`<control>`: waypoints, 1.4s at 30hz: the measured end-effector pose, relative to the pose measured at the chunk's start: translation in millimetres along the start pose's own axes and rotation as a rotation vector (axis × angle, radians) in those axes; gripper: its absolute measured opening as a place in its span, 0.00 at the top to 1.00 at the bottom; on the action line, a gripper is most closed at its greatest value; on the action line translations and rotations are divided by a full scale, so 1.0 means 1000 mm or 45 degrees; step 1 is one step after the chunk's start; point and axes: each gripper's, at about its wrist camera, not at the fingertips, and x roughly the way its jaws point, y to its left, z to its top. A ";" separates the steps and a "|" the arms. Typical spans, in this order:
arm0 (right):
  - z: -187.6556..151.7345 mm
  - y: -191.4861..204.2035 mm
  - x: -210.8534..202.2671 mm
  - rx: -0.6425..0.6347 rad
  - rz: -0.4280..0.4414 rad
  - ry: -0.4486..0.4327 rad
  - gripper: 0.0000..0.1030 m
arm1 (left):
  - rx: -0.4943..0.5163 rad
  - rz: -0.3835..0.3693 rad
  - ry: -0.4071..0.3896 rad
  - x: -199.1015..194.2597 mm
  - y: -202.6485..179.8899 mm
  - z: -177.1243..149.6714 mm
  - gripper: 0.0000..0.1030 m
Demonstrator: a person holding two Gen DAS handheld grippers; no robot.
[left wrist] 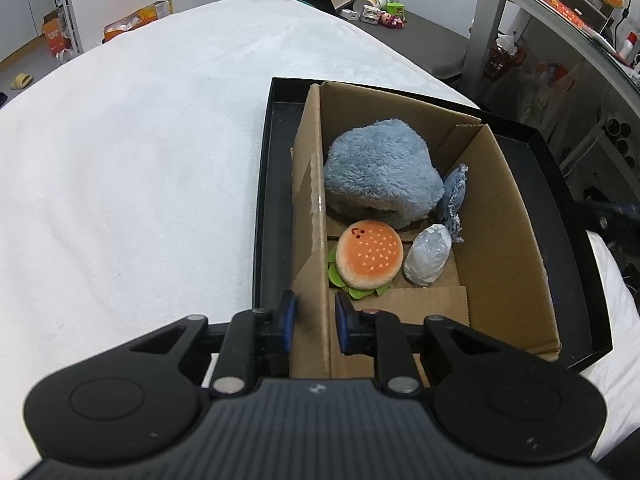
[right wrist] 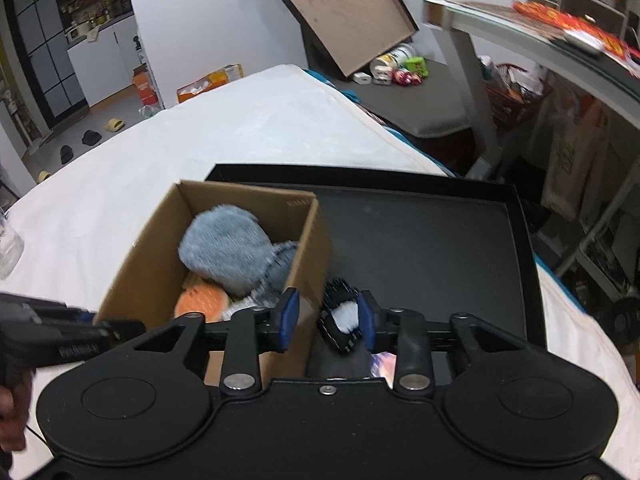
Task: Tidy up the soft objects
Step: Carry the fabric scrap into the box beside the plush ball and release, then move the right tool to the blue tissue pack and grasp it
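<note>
A cardboard box (left wrist: pixel 508 216) stands in a black tray (left wrist: pixel 276 184) on the white bed. In it lie a fluffy blue plush (left wrist: pixel 380 172), a burger plush (left wrist: pixel 368 258), a grey-white wrapped bundle (left wrist: pixel 428 258) and a denim piece (left wrist: pixel 454 192). My left gripper (left wrist: pixel 316 322) is shut on the box's left wall. My right gripper (right wrist: pixel 328 318) is open beside the box's right wall (right wrist: pixel 312 248), over the tray (right wrist: pixel 420 240). A black-and-white soft item (right wrist: pixel 340 320) sits between its jaws against the right pad, apart from the left pad. My left gripper also shows at the left edge (right wrist: pixel 60 332).
The white bed cover (left wrist: pixel 140 160) spreads to the left and beyond the tray. A glass jar (right wrist: pixel 8 248) stands at the far left. A desk (right wrist: pixel 520 28) rises on the right, and a big box lid (right wrist: pixel 340 12) leans on the far wall above floor clutter.
</note>
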 end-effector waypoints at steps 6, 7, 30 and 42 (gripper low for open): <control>-0.019 -0.015 0.002 0.035 -0.001 0.019 0.50 | 0.023 0.033 0.007 0.000 -0.004 0.000 0.86; -0.022 -0.016 0.001 0.038 0.004 0.021 0.48 | 0.028 0.038 0.008 0.000 -0.005 0.000 0.86; -0.065 -0.056 0.027 0.095 -0.006 0.063 0.11 | 0.212 0.205 0.102 0.005 -0.046 0.010 0.50; -0.078 -0.057 0.051 0.060 0.031 0.143 0.04 | 0.217 0.246 0.091 0.005 -0.064 0.019 0.21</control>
